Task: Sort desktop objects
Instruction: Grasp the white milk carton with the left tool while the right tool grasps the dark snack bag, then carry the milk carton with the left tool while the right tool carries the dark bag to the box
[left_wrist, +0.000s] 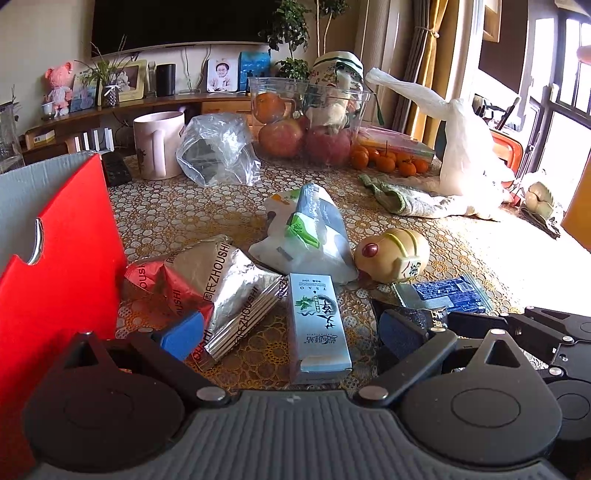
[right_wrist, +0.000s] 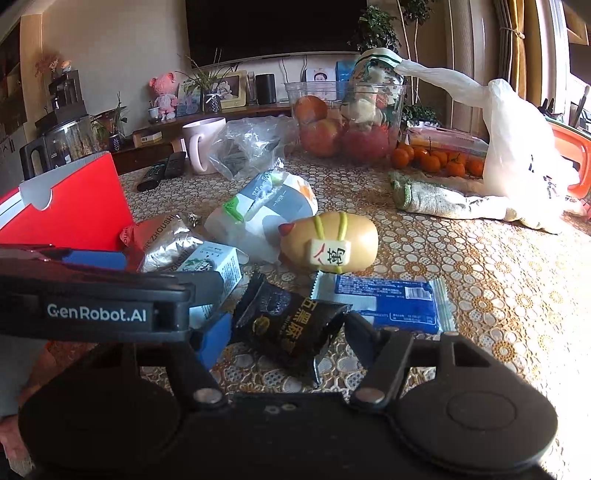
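Snack packets crowd the middle of both frames: my left gripper (left_wrist: 286, 334) is spread around a pale box (left_wrist: 318, 328), my right gripper (right_wrist: 286, 334) spread around a black packet (right_wrist: 290, 326).

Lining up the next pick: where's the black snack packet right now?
In the right wrist view the black snack packet lies on the tablecloth between the right gripper's open fingers, left of the blue wrapper and below the yellow toy.
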